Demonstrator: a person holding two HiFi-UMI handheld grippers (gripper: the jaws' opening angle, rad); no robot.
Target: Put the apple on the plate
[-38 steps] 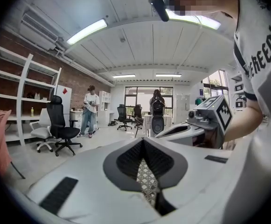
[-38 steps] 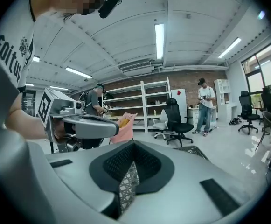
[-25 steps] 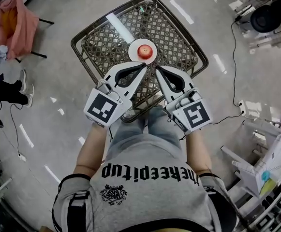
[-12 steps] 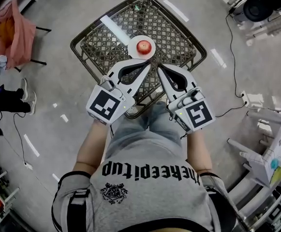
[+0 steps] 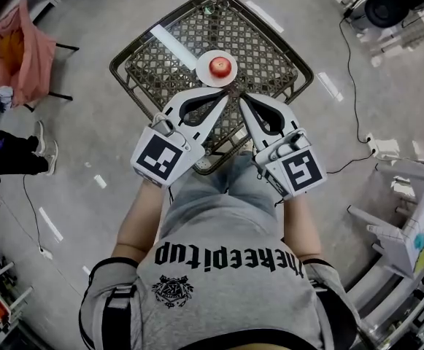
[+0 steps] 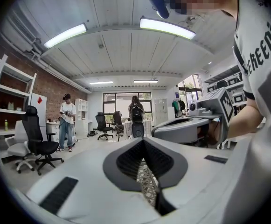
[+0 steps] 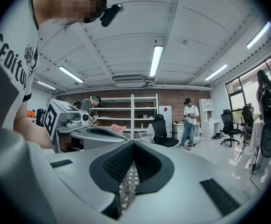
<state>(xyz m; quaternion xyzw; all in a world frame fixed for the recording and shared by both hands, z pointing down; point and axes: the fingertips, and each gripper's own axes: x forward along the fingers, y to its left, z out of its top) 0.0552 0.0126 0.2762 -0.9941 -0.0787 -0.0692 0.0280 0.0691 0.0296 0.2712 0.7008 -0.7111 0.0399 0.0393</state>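
Note:
In the head view a red apple (image 5: 220,66) sits on a small white plate (image 5: 203,61) near the middle of a lattice-topped table (image 5: 266,57). Both grippers hover side by side over the table's near edge, just short of the plate, with their tips pointing at it. My left gripper (image 5: 222,97) is shut and holds nothing; in the left gripper view its tips (image 6: 143,140) meet over the lattice. My right gripper (image 5: 242,100) is shut and empty too, and its tips (image 7: 134,143) close the same way in the right gripper view. Neither gripper touches the apple or the plate.
A bright light streak (image 5: 175,41) crosses the table top. Pink cloth hangs on a rack (image 5: 22,39) at far left, and cables (image 5: 354,108) trail over the floor at right. A white chair (image 5: 398,232) stands at right. A standing person (image 6: 66,121) and office chairs (image 6: 37,141) are in the room.
Both grippers have drawn back a little from the plate toward the person's body, and the gap to the apple has widened. The jaws stay shut and the apple has not moved.

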